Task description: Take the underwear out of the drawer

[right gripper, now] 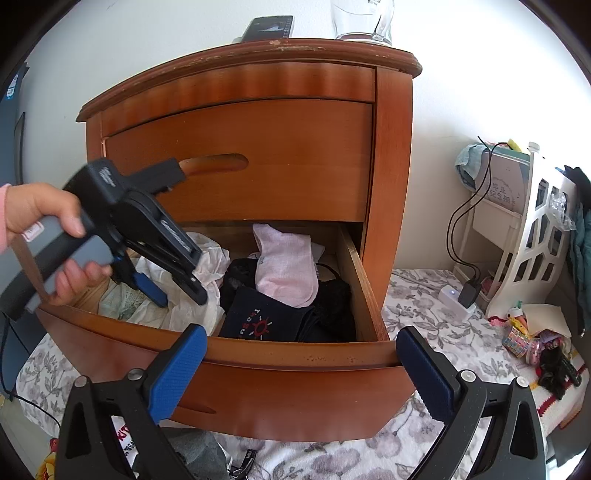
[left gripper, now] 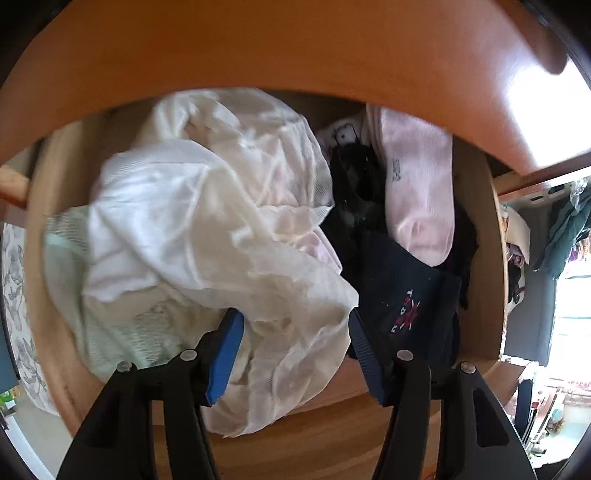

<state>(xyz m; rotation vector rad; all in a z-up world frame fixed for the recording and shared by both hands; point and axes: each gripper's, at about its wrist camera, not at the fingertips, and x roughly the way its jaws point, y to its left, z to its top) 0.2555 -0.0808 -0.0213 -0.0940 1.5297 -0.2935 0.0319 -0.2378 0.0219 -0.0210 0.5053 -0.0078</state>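
Left wrist view looks straight down into the open drawer, where the left gripper hangs with its blue pads spread apart over a crumpled white mesh garment. Cloth lies between the fingers, but I cannot tell whether either pad touches it. A pale green piece shows beside and partly under the white heap, on the drawer's left side. To the right of the claw lies a dark folded piece with a red emblem, a pink sock rests on top of it, and black fabric sits between the sock and the white heap. The closed upper drawer front overhangs the back of the pile.

From the right wrist view, a hand holds the left tool tilted steeply into the drawer. The right gripper stays outside, jaws wide and empty, straddling the drawer's curved front. Atop the nightstand sit a phone and a glass. A white charger lies on the floral sheet to the right.
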